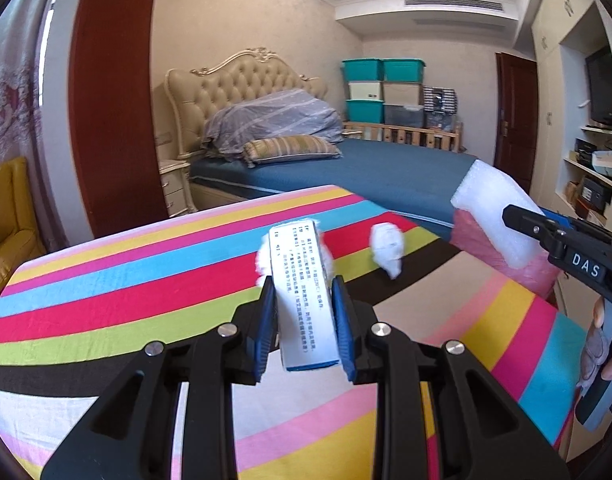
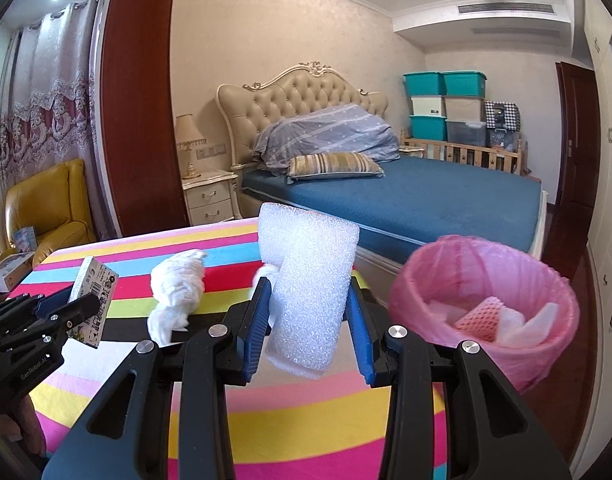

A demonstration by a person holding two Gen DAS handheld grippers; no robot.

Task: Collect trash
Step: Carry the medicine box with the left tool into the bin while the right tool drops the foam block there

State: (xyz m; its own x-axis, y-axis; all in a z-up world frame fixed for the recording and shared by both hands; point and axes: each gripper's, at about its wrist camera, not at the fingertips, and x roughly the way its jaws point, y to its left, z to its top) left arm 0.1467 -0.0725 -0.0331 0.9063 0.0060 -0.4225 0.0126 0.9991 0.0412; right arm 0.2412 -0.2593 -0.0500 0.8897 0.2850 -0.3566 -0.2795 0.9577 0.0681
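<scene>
My left gripper [image 1: 304, 300] is shut on a white printed carton [image 1: 300, 276], held above the striped tablecloth [image 1: 126, 280]. That carton [image 2: 94, 292] and the left gripper [image 2: 66, 312] also show at the left of the right wrist view. My right gripper [image 2: 307, 300] is shut on a folded piece of white foam wrap [image 2: 309, 276], lifted over the table. The foam [image 1: 493, 216] and right gripper [image 1: 545, 232] appear at the right of the left wrist view. Crumpled white tissue [image 1: 387, 246] [image 2: 178, 284] lies on the cloth. A bin with a pink liner [image 2: 485, 304] stands off the table's right edge and holds wrappers.
A bed with blue sheet [image 2: 425, 200] lies beyond the table. A yellow armchair [image 2: 50, 208] and small boxes [image 2: 10, 268] sit at the left. A nightstand [image 2: 210, 196] stands by the headboard. Stacked storage bins [image 2: 445, 104] fill the far corner. Shelving [image 1: 589, 168] lines the right wall.
</scene>
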